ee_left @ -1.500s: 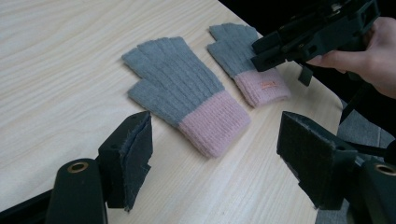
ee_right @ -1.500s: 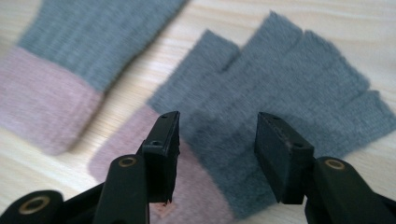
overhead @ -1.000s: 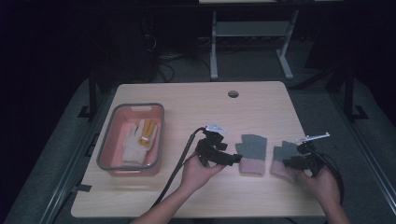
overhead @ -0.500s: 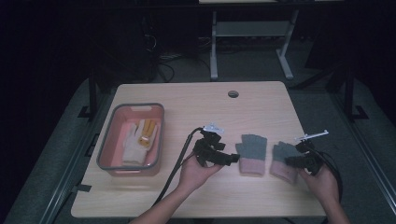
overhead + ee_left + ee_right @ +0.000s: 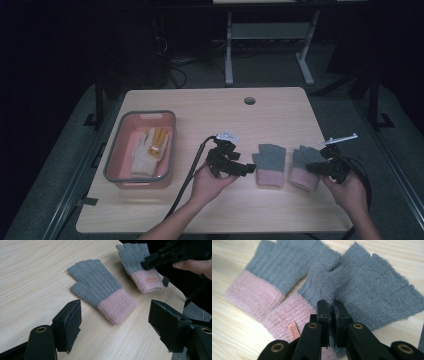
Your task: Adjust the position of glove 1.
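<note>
Change: right gripper (image 5: 316, 168) has just closed its jaws on the right-hand grey fingerless knit glove with pink cuff (image 5: 362, 290) and sits slightly higher than a second ago; left gripper (image 5: 248, 169) unmoved.
Right jaws: pressed together, pinching a fold of the glove's grey knit near the cuff.
Left jaws: spread wide, nothing between them, pointing at the second grey-and-pink glove (image 5: 100, 288), which lies flat just beside the first.
Surface: pale wood-grain table (image 5: 210, 107) with a round cable hole (image 5: 249, 100); pink plastic bin with grey rim (image 5: 116, 155) at left, holding white and yellow gloves (image 5: 150, 147).
Room: dark; grey floor, white desk frame (image 5: 270, 37) behind.
</note>
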{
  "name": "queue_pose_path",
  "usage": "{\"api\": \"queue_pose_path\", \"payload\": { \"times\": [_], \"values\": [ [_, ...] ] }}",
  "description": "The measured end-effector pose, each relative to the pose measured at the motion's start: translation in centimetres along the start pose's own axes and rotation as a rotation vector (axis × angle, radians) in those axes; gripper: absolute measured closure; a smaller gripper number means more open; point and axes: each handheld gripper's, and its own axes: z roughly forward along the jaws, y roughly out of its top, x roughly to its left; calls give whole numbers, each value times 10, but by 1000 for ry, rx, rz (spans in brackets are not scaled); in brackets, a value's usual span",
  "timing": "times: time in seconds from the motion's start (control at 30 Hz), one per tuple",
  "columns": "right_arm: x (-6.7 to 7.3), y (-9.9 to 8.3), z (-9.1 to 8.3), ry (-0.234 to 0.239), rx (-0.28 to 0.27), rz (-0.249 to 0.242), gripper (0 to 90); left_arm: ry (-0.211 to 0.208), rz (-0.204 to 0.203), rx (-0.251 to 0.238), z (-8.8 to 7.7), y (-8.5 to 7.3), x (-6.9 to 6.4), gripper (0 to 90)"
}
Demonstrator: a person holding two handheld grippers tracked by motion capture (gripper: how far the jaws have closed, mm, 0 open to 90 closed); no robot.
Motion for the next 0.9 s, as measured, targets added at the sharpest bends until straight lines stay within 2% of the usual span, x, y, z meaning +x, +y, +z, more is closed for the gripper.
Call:
{"api": "queue_pose_path", "payload": {
  "times": [0.37, 0.6, 0.9],
  "values": [
    [23, 21, -3, 41, -15, -47, 856, 8, -7, -4, -2, 0, 3, 265],
    [40, 35, 4, 84, -11, -102, 855, 8, -15, -9, -3, 0, 3, 265],
    [57, 50, 22, 126, 24, -160, 852, 8, -22, -10, -4, 1, 7, 265]
  ]
}}
